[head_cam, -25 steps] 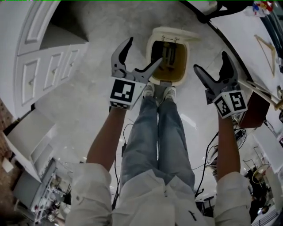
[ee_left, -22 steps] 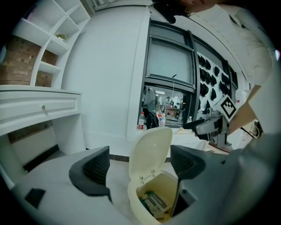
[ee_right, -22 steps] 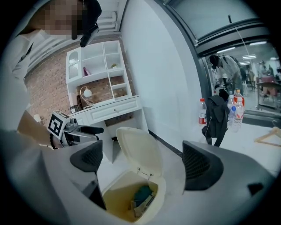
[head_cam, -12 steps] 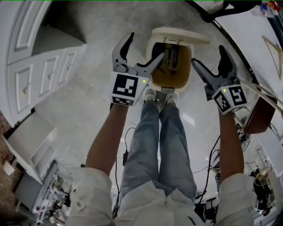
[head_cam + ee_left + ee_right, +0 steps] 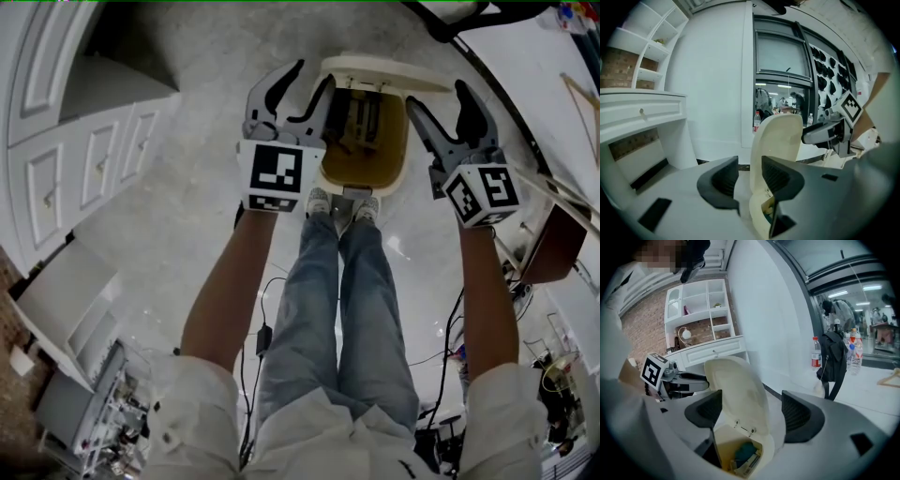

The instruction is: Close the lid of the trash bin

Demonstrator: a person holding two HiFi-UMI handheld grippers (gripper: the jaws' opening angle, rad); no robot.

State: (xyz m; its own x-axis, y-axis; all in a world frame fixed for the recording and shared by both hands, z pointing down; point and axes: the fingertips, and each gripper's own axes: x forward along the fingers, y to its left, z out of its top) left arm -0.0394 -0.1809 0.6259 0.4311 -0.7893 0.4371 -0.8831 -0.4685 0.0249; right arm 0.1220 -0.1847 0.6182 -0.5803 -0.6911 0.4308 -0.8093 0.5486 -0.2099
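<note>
A: As we go across from the left side, what comes first?

B: First come the white panelled cabinet doors (image 5: 84, 159), standing on the grey marbled floor (image 5: 187, 225). Next is the left gripper (image 5: 312, 75), which hangs just left of the cream plastic trash bin (image 5: 401, 159). Its jaws have just been closing and now stand a narrow way apart, pinching nothing. In the left gripper view the thin edge of the cream oval lid (image 5: 780, 136) lines up with the gap, but it lies beyond the pads and they do not touch it.

A: And the bin itself?

B: It sits on the floor straight ahead of the person's white shoes (image 5: 319, 199), between the two grippers. The lid stands upright at the far side, so the bin is open. Low inside, the right gripper view shows a blue-green lump (image 5: 743, 451) and a pale printed packet (image 5: 749, 467). I cannot tell what either one is.

A: And the right side?

B: The right gripper (image 5: 438, 94) hangs just right of the bin. Its jaws have also just been closing, yet they stand wide apart and hold nothing. The lid's inner face shows through the gap, beyond the pads. Farther right, a black backpack (image 5: 834, 362) and a red-labelled bottle (image 5: 815, 355) stand close together by the white wall.
</note>
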